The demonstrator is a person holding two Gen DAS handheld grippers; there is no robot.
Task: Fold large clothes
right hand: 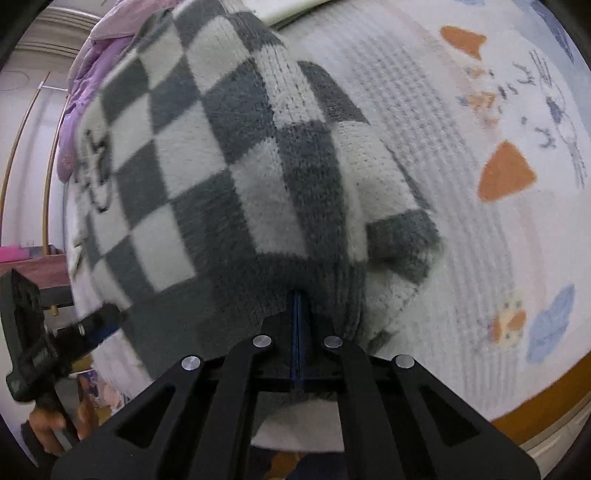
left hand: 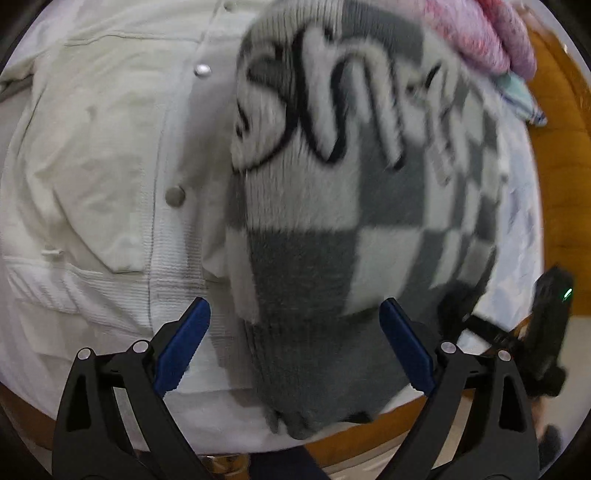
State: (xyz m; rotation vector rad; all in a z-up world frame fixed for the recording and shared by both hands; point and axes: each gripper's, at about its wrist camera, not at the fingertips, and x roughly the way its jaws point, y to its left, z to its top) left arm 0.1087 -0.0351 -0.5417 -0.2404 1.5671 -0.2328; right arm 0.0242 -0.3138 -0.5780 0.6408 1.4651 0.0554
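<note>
My right claw (right hand: 298,310) pinches the near hem of the grey-and-white checkered sweater (right hand: 221,177); my left claw (left hand: 295,332) gapes wide above it, beside a cream jacket (left hand: 110,166).

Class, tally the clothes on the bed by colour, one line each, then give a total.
Grey-and-white checked sweater: 1
Cream snap-button jacket: 1
Pink garment: 1
Light blue item under the pink one, kind unclear: 1
Total: 4
</note>
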